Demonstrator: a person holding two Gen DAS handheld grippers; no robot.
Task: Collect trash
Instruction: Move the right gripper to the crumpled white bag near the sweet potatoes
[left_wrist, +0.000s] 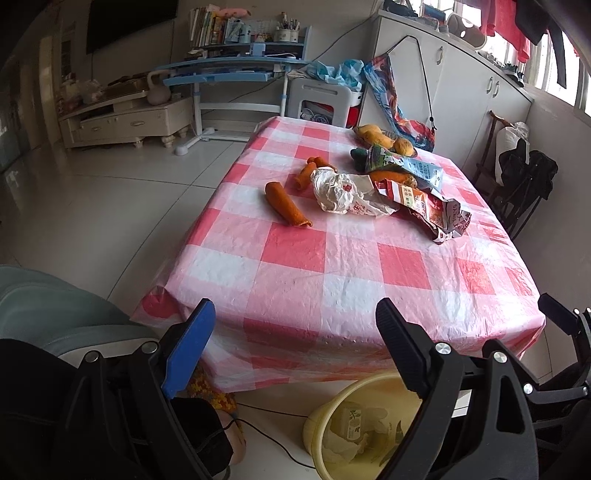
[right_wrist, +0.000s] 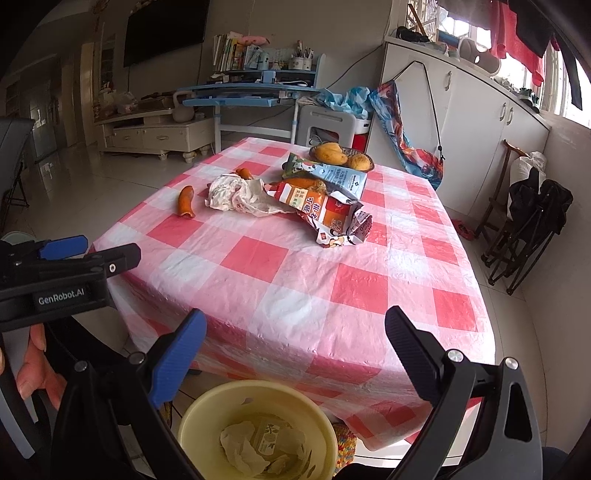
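Trash lies on the far half of a red-and-white checked table (left_wrist: 332, 266) (right_wrist: 295, 266): an orange peel (left_wrist: 286, 204) (right_wrist: 184, 201), a crumpled white wrapper (left_wrist: 341, 194) (right_wrist: 236, 194), an orange snack bag (left_wrist: 432, 208) (right_wrist: 328, 214) and a blue-green packet (left_wrist: 410, 166) (right_wrist: 332, 173). A yellow bin (left_wrist: 332, 417) (right_wrist: 207, 410) with paper inside stands on the floor below the near table edge. My left gripper (left_wrist: 295, 336) is open and empty above that edge. My right gripper (right_wrist: 295, 343) is open and empty too, over the bin. The left gripper (right_wrist: 92, 254) also shows at the left of the right wrist view.
A plate of mangoes (left_wrist: 384, 140) (right_wrist: 343, 155) sits at the table's far end. More peel pieces (left_wrist: 308, 171) lie beside the wrapper. A folded black chair (right_wrist: 532, 229) stands at the right wall, white cabinets (right_wrist: 480, 122) behind. A grey seat (left_wrist: 55, 310) is at my left.
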